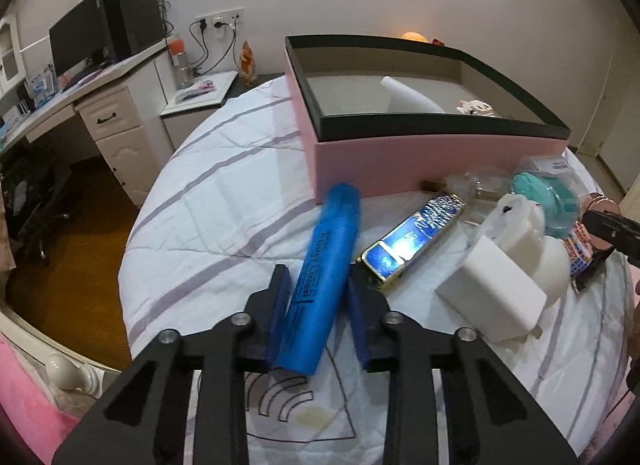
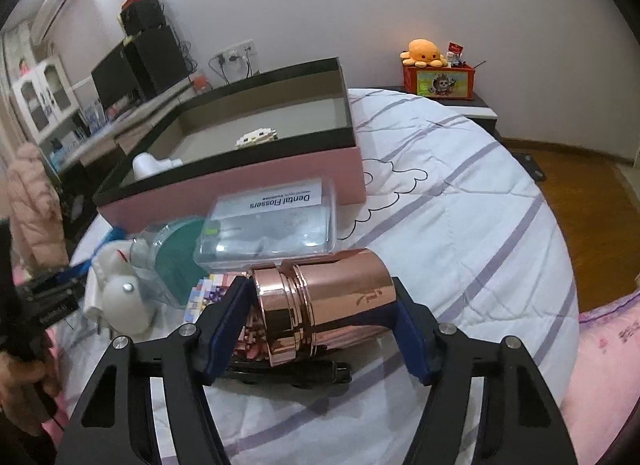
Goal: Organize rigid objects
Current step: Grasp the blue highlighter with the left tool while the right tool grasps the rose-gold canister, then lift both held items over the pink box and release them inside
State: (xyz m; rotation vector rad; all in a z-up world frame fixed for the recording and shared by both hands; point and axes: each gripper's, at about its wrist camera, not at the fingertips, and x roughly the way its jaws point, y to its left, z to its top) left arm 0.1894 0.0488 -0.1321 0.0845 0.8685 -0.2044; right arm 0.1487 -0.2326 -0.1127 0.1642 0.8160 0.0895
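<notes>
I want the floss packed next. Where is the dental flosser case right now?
In the right wrist view the dental flosser case lies on the bed against the pink box, just behind the copper canister and right of the green disc.

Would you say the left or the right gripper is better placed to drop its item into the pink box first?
Probably the left. Its gripper is shut on the blue tube, whose far end lies right beside the pink box. The right gripper spans the copper canister, with the dental flosser case between.
</notes>
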